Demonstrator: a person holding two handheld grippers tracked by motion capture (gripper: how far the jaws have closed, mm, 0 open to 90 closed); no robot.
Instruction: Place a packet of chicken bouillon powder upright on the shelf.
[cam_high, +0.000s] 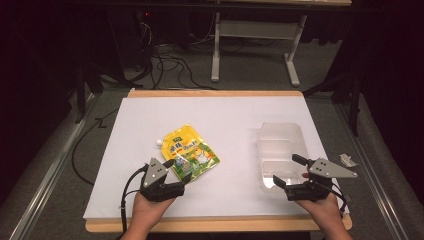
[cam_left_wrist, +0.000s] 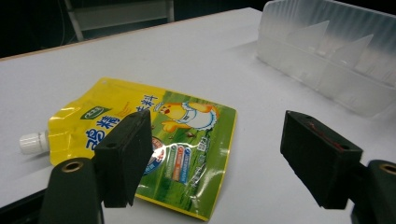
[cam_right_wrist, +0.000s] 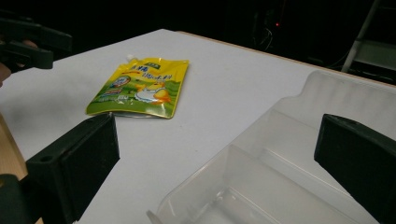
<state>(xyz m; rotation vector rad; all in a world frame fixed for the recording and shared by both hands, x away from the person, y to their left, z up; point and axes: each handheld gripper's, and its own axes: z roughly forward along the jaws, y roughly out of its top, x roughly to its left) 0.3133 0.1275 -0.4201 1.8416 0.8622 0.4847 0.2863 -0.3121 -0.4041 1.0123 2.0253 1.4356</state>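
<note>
Nearest the person, the left gripper (cam_high: 179, 172) sits low over the white worktop (cam_high: 235, 120), jaws spread wide and holding nothing; one jaw overlaps the near edge of the yellow-and-green spouted pouch (cam_high: 190, 151) in the left gripper view, though contact cannot be told. Across on the other side, the right gripper (cam_high: 289, 171) is likewise released, its jaws spread at the near end of the clear plastic container (cam_high: 280, 137), which is divided into compartments. The pouch (cam_left_wrist: 159, 140) lies flat, white cap (cam_left_wrist: 32, 142) pointing away from the container (cam_right_wrist: 299, 154), well apart from it. Beyond the worktop stand a white table frame (cam_high: 255, 45) and loose cables (cam_high: 170, 62) on the floor.
</note>
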